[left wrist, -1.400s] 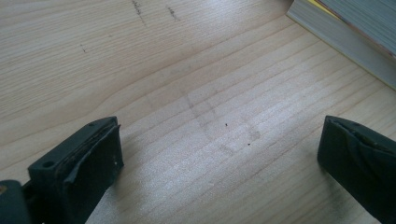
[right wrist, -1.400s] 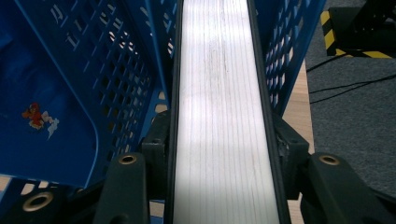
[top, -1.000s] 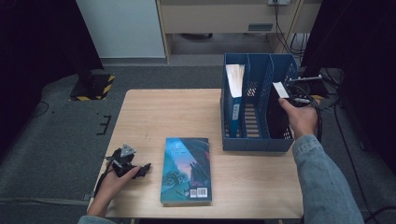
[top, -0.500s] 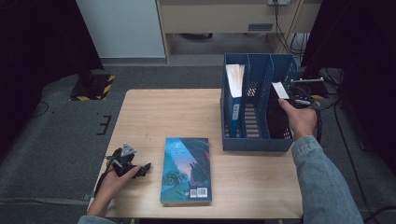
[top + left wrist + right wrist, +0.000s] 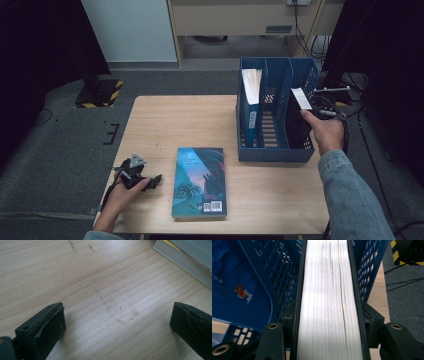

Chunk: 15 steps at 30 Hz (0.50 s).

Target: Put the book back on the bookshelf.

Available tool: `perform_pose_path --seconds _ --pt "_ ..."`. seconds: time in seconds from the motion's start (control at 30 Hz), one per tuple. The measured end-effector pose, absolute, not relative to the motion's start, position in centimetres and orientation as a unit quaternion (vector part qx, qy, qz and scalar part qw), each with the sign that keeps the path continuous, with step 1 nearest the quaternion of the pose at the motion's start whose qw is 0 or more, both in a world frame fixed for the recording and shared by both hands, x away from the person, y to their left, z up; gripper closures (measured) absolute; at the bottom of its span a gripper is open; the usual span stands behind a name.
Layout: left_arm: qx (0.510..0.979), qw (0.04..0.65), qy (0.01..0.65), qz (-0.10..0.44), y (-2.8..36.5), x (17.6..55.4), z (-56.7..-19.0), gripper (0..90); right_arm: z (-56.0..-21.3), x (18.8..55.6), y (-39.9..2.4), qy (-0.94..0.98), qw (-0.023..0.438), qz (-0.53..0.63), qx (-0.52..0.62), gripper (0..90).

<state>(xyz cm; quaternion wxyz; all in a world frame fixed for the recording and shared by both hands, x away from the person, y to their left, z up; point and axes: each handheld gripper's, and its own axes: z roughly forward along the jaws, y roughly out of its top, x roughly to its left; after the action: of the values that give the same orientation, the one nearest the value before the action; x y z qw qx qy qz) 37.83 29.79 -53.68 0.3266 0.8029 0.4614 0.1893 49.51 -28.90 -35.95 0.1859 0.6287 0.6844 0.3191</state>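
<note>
My right gripper (image 5: 327,322) straddles a black book (image 5: 328,300) standing in the blue file rack's (image 5: 277,150) right slot, jaws just easing apart, another book (image 5: 251,100) filling the left slot, while my left gripper (image 5: 120,322) rests spread on the surface (image 5: 190,120).

A blue denim sleeve (image 5: 350,200) is worn on the right forearm; no sleeve is seen on the left forearm within the high view. The left gripper (image 5: 152,179) is built of black parts, is topped by a grey three-cornered plate (image 5: 136,161), and is trailed by a dark cable (image 5: 111,187). In the gripper views, blocky matte-black jaws with worn, peeling pad edges are seen, and brass-coloured rivets (image 5: 273,326) are set into the right gripper (image 5: 328,322).
</note>
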Motion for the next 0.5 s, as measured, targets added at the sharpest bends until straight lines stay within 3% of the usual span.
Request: perform_pose_path --seconds 0.5 --pt "0.803 0.327 0.461 0.189 29.73 37.83 -53.68 0.0 -36.02 50.41 -28.73 0.68 0.172 0.309 0.642 44.4"
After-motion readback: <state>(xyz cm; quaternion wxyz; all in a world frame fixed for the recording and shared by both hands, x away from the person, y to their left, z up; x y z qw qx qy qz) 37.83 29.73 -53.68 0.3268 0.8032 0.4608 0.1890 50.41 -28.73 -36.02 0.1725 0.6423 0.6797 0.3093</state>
